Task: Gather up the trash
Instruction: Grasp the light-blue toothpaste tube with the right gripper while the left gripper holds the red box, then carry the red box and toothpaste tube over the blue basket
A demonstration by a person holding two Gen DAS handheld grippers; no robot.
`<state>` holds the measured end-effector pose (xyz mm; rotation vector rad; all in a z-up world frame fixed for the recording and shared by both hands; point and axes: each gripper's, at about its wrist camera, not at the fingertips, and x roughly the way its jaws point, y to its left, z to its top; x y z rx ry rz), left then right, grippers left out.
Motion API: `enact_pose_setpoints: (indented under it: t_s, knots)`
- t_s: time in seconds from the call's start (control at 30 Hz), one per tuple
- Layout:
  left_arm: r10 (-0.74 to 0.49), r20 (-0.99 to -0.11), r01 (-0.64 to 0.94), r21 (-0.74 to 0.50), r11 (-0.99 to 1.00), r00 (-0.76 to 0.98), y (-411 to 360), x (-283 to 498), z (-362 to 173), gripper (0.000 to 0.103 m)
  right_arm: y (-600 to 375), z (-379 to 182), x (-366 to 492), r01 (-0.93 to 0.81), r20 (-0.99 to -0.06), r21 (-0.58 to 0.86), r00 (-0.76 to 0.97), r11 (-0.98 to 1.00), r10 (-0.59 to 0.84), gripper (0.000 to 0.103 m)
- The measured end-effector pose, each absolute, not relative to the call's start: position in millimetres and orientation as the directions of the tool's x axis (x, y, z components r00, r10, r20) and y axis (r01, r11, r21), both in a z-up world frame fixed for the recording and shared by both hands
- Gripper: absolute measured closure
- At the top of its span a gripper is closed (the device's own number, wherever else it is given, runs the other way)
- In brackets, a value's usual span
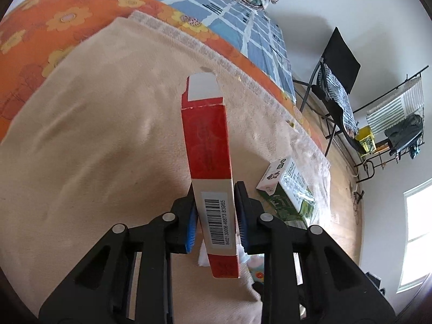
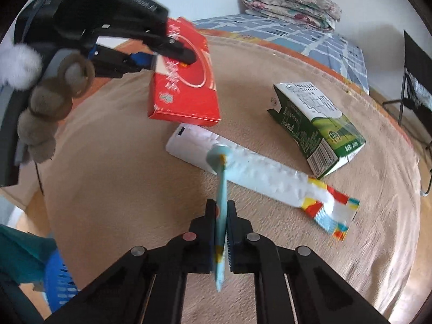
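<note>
Mid-pickup: left gripper [image 1: 214,217] clamps red box [image 1: 208,145] aloft, right gripper [image 2: 222,230] pinches pale blue wrapper [image 2: 220,189], prob. a flat packet, w/ milk carton [image 2: 316,132] at 2 o'clock on blanket [image 2: 121,175]; next, carry both to bin.

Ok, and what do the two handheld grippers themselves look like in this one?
Both the left gripper and the right gripper are matte black plastic linkages with round silver rivets; one rivet on the right looks reddish. The jaws carry blue ribbed pads. White lettering marks the left one's body, unreadable. No cables or sleeves are visible.
</note>
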<state>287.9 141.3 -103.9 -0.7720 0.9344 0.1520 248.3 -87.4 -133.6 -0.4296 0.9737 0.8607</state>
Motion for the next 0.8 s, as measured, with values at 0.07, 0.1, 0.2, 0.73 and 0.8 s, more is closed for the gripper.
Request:
enact_pose_setpoints:
  t_s: [0.07,0.1,0.2,0.73,0.8]
  knots:
    - [-0.198,-0.769,-0.433,-0.530,0.729,0.608,143,283,-101,0.079,-90,-131,247,-0.787,-0.854,0.057,0.280,0.614,0.439,0.098]
    - [-0.195,-0.768,-0.431,-0.529,0.731,0.610,144,280,-98,0.079,-91,-130,247,-0.783,-0.853,0.060,0.283,0.619,0.440,0.098]
    - [-0.182,-0.767,-0.419,-0.514,0.748,0.616,144,269,-90,0.080,-97,-121,248,-0.772,-0.844,0.076,0.288,0.631,0.453,0.098]
    - [-0.106,-0.760,-0.322,-0.392,0.862,0.642,126,194,-46,0.081,-129,-53,188,-0.759,-0.776,0.084,0.357,0.645,0.520,0.098]
    - [-0.106,-0.756,-0.306,-0.383,0.872,0.646,122,181,-41,0.081,-134,-46,175,-0.758,-0.767,0.089,0.361,0.646,0.530,0.098]
